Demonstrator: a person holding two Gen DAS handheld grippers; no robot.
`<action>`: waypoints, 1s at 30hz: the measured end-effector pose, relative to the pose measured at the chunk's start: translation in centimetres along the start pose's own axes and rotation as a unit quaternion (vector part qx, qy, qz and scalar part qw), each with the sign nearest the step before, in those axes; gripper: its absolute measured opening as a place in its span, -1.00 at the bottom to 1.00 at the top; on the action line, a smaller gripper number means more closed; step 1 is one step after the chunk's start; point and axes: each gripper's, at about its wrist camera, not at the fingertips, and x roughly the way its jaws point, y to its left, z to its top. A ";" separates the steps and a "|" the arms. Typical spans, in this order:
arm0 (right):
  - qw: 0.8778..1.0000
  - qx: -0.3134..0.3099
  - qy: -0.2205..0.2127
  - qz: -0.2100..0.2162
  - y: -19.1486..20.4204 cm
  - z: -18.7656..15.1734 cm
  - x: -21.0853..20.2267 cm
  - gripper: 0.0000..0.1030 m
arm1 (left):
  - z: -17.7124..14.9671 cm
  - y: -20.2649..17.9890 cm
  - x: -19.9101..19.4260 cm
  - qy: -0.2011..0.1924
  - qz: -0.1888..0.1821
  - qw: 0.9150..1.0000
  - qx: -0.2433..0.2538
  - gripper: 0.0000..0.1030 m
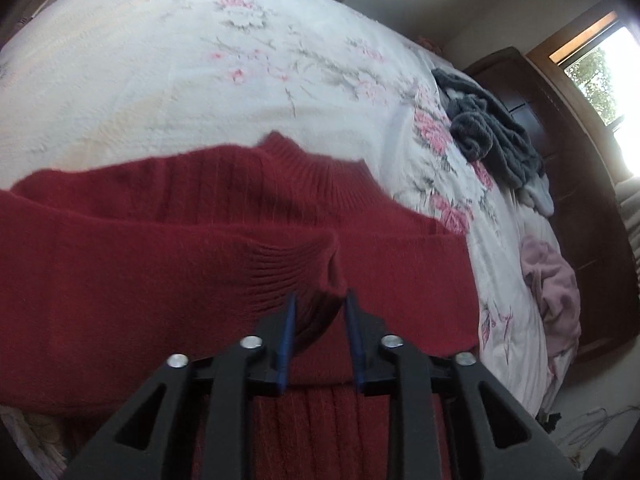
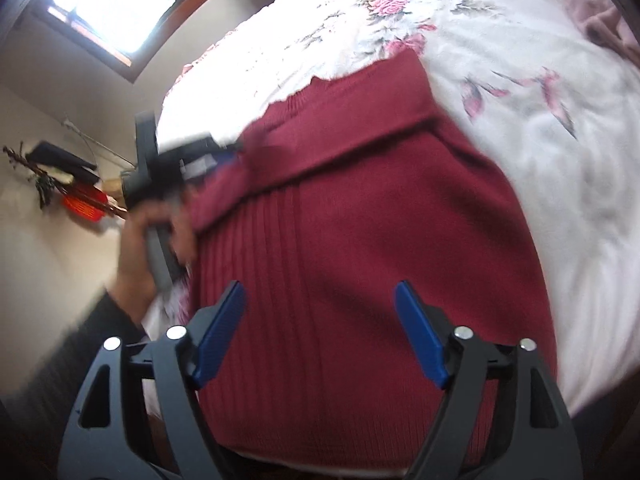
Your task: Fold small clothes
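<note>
Overhead, left gripper jaws pinch red sweater on floral bedspread; right gripper gapes.

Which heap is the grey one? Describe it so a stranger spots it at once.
Start at the flowered bedspread and follow its edge toward the dark wooden dresser. The grey heap lies there, past the red sweater. It is dark and fuzzy, while the heap next along that edge is pale pink.

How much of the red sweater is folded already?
One sleeve of the red sweater already lies folded across its body. The left gripper is pinching that sleeve's cuff; the right gripper hangs open. The grey clothes and pink garment wait unfolded.
</note>
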 end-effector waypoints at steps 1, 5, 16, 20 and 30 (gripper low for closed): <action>1.000 0.004 0.004 0.012 -0.2 1.5 0.6 0.52 | -0.7 0.5 -0.4 -0.004 -0.001 1.000 -0.006 0.10; 0.990 0.070 0.049 0.113 -1.4 8.0 6.1 0.54 | -4.7 2.5 -4.1 -0.014 0.000 1.000 -0.025 0.22; 0.958 0.152 0.183 0.162 0.7 15.7 24.8 0.08 | -19.1 3.7 -10.4 0.025 0.014 0.999 -0.014 0.35; 0.955 0.140 0.200 0.165 2.4 16.3 26.6 -0.10 | -20.7 5.1 -9.8 0.032 0.021 0.999 -0.037 0.35; 0.980 0.028 0.156 0.117 8.6 20.1 22.9 -0.89 | -21.4 6.3 -8.9 0.033 0.008 0.997 -0.067 0.35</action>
